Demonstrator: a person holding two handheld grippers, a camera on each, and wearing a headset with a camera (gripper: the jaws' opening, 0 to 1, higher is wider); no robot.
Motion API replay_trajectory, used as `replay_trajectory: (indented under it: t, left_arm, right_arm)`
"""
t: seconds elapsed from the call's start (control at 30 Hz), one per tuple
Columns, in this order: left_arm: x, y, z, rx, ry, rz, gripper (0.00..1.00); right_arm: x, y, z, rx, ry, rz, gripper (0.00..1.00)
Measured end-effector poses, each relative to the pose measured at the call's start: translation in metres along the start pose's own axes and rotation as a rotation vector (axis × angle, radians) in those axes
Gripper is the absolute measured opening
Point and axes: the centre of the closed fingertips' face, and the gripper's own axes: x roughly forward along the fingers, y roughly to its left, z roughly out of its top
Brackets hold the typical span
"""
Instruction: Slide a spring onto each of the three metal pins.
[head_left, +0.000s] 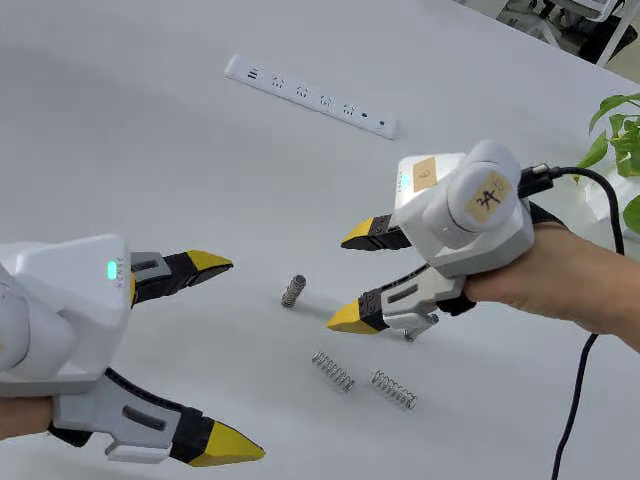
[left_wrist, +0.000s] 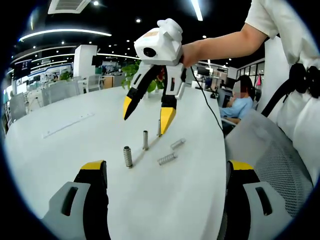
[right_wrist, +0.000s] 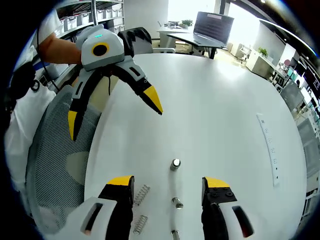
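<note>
White worktop (head_left: 150, 180) is carrying three upright pins (right_wrist: 177, 202) in a row, well in from its edges. The end pin (head_left: 293, 290) is wearing a spring (left_wrist: 128, 156), and two loose springs (head_left: 332, 370) are lying beside them. The right gripper (head_left: 350, 279) is hovering over the pins, jaws wide and empty (the left gripper (head_left: 222, 356) likewise).

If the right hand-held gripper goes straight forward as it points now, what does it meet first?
Probably the pin with a spring on it, standing ahead between the open jaws of the right hand-held gripper. Depth is unclear, so it might pass above it.
</note>
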Motion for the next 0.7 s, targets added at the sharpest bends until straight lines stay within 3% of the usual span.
replay_trajectory:
  t: [0.7]
  left_arm:
    - [-0.003, -0.007, 0.002, 0.044, 0.082, -0.012, 0.99]
  right_arm:
    - [-0.045, 0.024, -0.041, 0.142, -0.173, -0.101, 0.74]
